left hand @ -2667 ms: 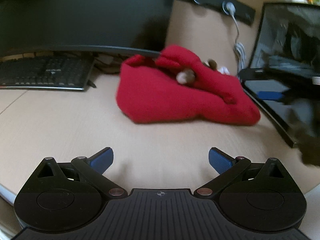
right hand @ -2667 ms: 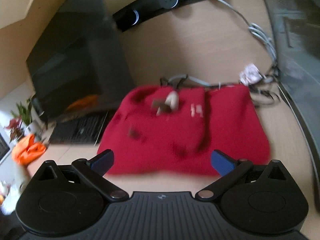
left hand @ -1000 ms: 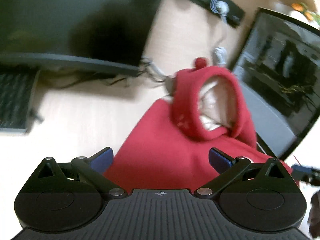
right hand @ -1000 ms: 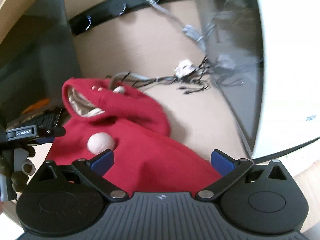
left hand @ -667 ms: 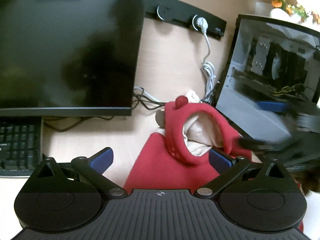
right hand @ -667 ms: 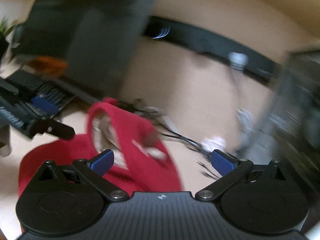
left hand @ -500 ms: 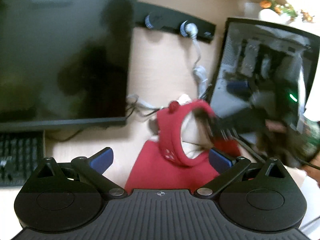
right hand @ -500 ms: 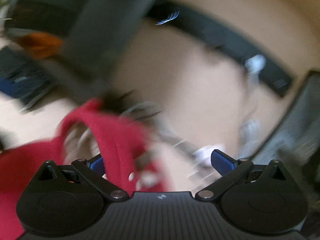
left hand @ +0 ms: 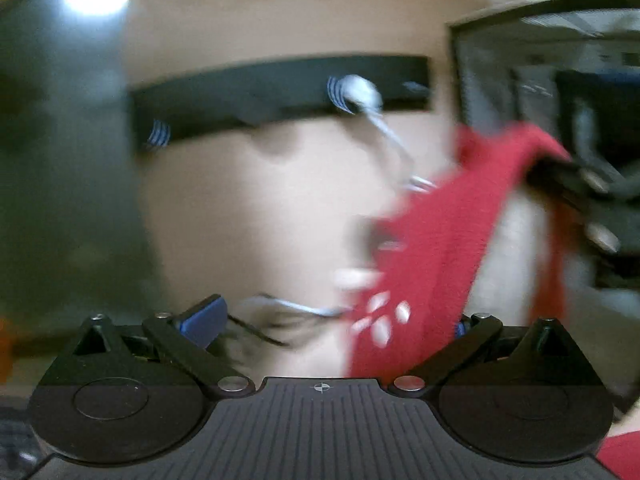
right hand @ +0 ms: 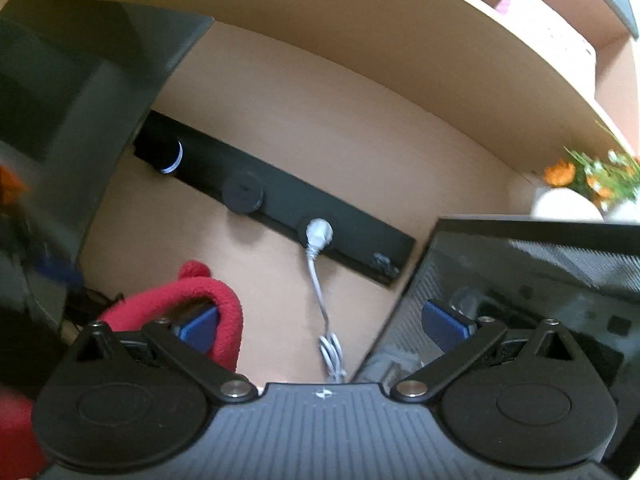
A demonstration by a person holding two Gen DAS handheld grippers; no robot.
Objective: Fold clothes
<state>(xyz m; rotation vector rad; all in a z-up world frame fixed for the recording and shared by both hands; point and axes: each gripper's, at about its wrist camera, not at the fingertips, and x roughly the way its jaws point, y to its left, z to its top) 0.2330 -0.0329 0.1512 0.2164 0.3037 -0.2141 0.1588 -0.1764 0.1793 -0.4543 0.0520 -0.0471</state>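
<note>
A red hooded garment (left hand: 436, 236) hangs lifted and stretched upward in the blurred left wrist view, its top edge hooked over the other gripper's finger at the right. My left gripper (left hand: 336, 320) is open; the cloth hangs in front of its right finger. In the right wrist view, the red hood rim (right hand: 200, 292) is draped over my left fingertip (right hand: 198, 328). My right gripper (right hand: 320, 328) is open, jaws wide apart, raised above the desk.
A dark monitor (right hand: 72, 120) stands at the left. A black socket strip (right hand: 280, 200) with a white plug and cable (right hand: 320, 272) runs along the back wall. A glass-sided computer case (right hand: 540, 300) stands at the right. A plant (right hand: 592, 176) sits above it.
Both grippers have risen and tilted up toward the back wall. The right gripper has hooked the hood's rim on one finger and lifted the garment off the desk.
</note>
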